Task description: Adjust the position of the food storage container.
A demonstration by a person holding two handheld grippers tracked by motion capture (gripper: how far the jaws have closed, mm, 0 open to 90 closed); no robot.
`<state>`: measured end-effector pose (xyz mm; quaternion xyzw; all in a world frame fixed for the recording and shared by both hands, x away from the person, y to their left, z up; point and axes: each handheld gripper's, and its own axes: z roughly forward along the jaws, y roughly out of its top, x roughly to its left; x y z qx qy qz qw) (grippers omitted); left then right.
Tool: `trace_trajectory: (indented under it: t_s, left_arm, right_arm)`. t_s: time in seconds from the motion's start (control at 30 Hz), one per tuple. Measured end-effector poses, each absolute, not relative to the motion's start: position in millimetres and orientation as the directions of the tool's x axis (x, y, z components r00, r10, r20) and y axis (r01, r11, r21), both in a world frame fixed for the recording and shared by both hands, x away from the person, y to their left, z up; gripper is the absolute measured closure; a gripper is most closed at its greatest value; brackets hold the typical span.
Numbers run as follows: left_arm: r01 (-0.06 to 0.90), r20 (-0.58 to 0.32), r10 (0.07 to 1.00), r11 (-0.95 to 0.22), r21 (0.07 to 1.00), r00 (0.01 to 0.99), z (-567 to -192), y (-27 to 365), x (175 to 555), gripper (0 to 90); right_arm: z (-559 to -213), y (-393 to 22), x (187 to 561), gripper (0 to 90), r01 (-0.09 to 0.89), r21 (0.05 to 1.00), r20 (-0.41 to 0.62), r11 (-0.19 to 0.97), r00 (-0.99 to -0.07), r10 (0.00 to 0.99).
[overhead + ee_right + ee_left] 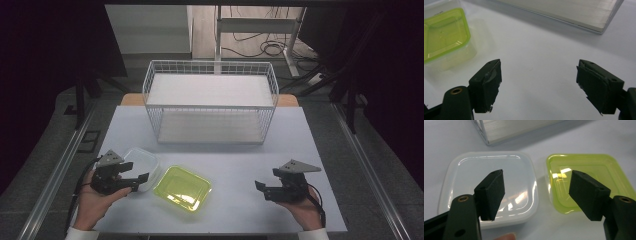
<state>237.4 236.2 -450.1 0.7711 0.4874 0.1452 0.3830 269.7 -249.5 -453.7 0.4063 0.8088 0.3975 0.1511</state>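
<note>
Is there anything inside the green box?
It looks empty. The green box is see-through, and in the left gripper view just its bare bottom and light glints show inside.

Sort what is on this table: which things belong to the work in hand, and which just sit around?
In the work:
clear container, under the open left gripper
green container, beside it

Just there:
wire rack, at the back
right gripper, open over bare table

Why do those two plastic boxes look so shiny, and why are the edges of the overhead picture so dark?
Left gripper view: lamp glare streaks the clear container and the yellow-green container; the left gripper jaws look soft, being so close. High view: light falls on the table, the room around it is nearly black. Right gripper view: even light, faint shadows.
</note>
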Motion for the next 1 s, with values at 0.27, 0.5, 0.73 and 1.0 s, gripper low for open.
trace_trajectory:
  t_s: [0.27, 0.5, 0.73, 1.0]
  left_arm:
    - [0.637, -0.15, 0.861, -0.231, 0.736, 0.486, -450.1, 235.3, 235.9, 27.7]
    - [0.63, -0.152, 0.848, -0.245, 0.737, 0.507, -448.8, 236.6, 232.0, 28.1]
    - [0.627, -0.152, 0.847, -0.244, 0.74, 0.509, -448.1, 237.7, 232.0, 28.4]
    - [0.637, -0.185, 0.817, -0.261, 0.725, 0.546, -447.9, 234.0, 231.3, 41.8]
  right_arm:
    - [-454.9, -248.1, 271.0, 24.1, 0.543, 0.757, 0.081, 0.363, -0.63, 0.772]
    - [-457.5, -243.0, 272.6, 24.5, 0.55, 0.747, 0.076, 0.374, -0.629, 0.774]
    - [-459.4, -242.8, 273.1, 24.6, 0.551, 0.743, 0.074, 0.381, -0.633, 0.771]
    - [-460.6, -243.0, 273.0, 25.4, 0.565, 0.729, 0.083, 0.386, -0.632, 0.77]
